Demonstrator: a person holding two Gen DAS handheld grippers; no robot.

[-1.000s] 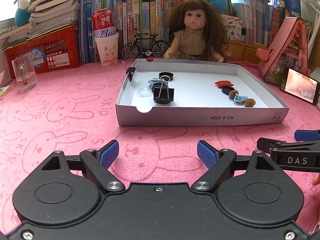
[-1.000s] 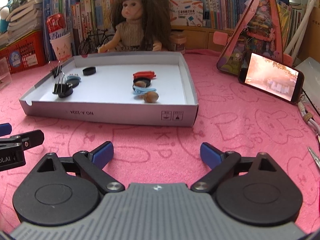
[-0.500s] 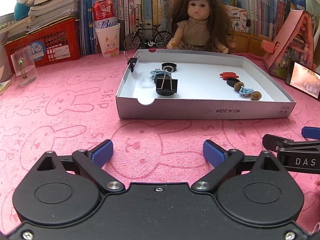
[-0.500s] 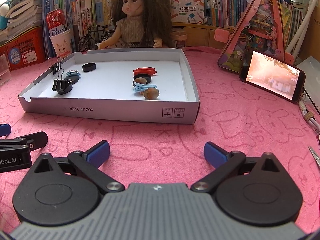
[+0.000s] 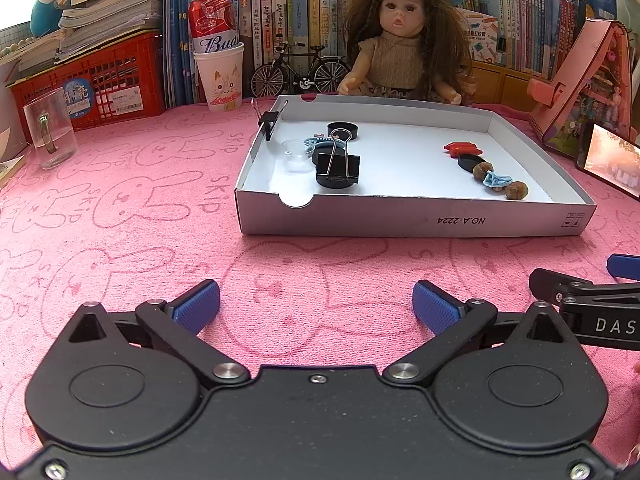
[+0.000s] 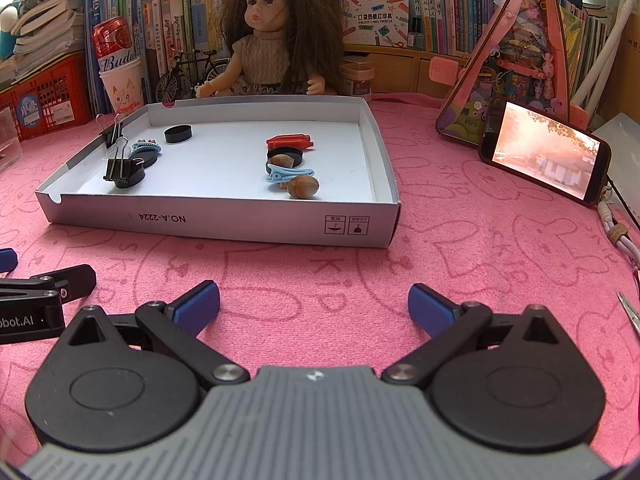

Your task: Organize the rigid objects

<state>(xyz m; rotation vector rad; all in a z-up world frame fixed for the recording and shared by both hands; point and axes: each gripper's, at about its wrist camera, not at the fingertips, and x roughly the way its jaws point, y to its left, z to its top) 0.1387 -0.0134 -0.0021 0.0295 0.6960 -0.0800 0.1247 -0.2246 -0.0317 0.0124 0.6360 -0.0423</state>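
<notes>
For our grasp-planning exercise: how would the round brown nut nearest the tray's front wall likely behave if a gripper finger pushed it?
The round brown nut looks rounded and hard, so it would probably roll, not slide. The smooth white tray floor offers little to stop it. The light blue hair clip beside it might block or deflect it.

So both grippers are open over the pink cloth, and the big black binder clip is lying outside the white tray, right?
Not quite. The left gripper and right gripper are open over the pink cloth, but the big black binder clip sits inside the white tray, near its left end. The left wrist view shows it best.
</notes>
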